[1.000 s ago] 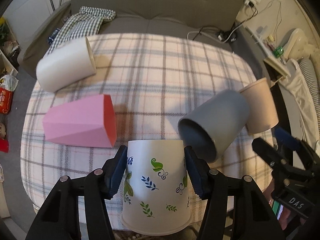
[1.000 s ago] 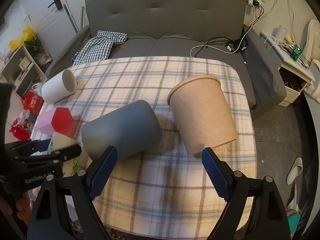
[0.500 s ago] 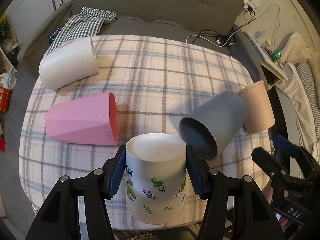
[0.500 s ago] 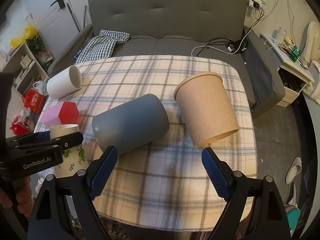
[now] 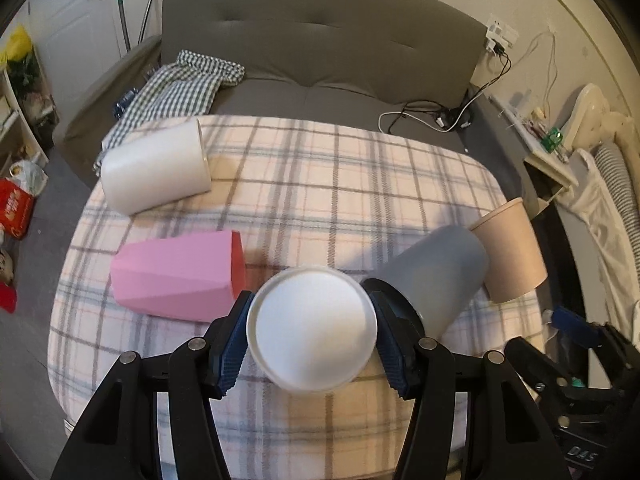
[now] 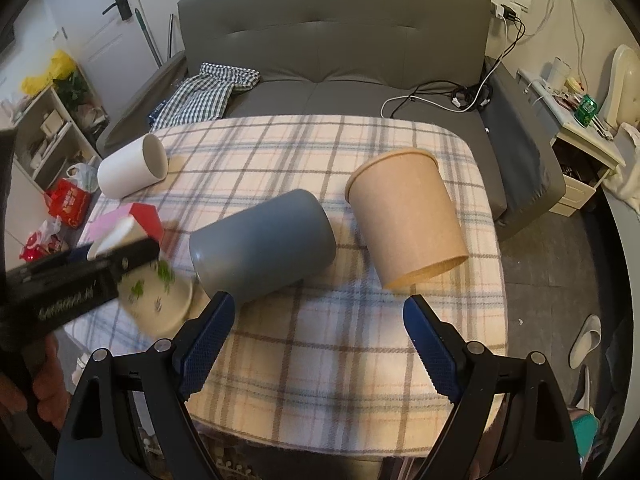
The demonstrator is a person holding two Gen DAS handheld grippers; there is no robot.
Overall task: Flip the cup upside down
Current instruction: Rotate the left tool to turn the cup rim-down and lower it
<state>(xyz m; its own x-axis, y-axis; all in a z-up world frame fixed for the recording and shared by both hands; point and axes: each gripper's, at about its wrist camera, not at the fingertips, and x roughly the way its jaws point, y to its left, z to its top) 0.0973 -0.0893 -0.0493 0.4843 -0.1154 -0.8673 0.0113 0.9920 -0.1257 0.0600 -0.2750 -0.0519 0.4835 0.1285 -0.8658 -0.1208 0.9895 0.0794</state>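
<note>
We pinch the white leaf-printed paper cup (image 5: 312,330) in our left gripper (image 5: 312,334) over the plaid-covered surface (image 5: 340,184), its flat base toward the camera and its axis tilted; our right gripper (image 6: 316,340) hangs spread, empty.

1. A table (image 6: 360,360) was covered by a plaid cloth (image 5: 320,184);
2. Four cups were laid on their sides on it: white cup (image 5: 154,172); pink cup (image 5: 176,276); grey cup (image 5: 436,276); brown paper cup (image 5: 512,256).
</note>
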